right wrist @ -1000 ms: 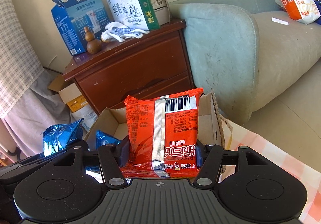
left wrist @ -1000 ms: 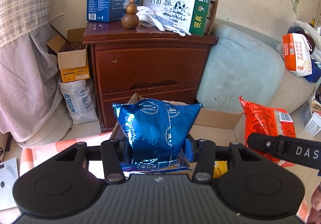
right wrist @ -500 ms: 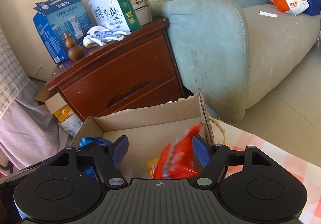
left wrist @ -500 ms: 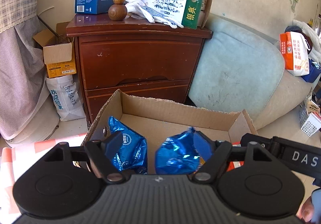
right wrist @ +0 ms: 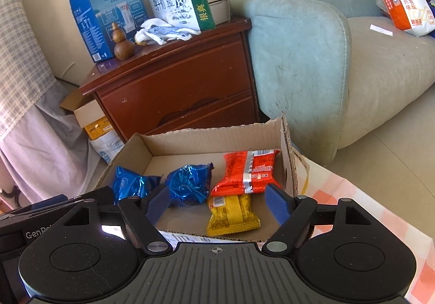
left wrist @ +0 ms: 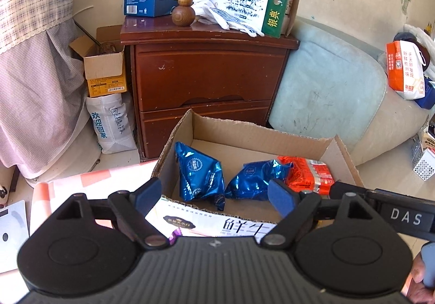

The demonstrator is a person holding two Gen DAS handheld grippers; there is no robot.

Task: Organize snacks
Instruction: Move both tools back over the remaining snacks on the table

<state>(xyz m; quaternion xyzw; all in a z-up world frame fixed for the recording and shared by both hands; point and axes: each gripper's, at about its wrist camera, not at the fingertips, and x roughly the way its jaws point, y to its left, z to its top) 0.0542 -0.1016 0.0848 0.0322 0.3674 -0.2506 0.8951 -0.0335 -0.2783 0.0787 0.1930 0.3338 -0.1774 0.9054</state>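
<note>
An open cardboard box (left wrist: pixel 261 138) (right wrist: pixel 206 138) holds the snacks. Two blue foil packets (left wrist: pixel 199 176) (left wrist: pixel 254 178) lie in it, seen from the right wrist as blue packets (right wrist: pixel 133 185) (right wrist: pixel 189 183). Beside them rests a red packet (left wrist: pixel 305 174) (right wrist: pixel 248 170), and a yellow packet (right wrist: pixel 231 214) lies nearer the front wall. My left gripper (left wrist: pixel 214 195) hangs over the box's near edge, its jaws opening with nothing between them. My right gripper (right wrist: pixel 217 204) hovers above the yellow packet, jaws also opening, pads touching nothing.
A brown nightstand (left wrist: pixel 206 75) with a blue carton, a milk carton, gloves and a wooden gourd stands behind the box. A pale green sofa (right wrist: pixel 312 64) is to the right. A pink checked cloth (right wrist: pixel 367 211) covers the table.
Both grippers opened and let go: the blue packet dropped from the left gripper and the red packet from the right, and both now lie in the box.
</note>
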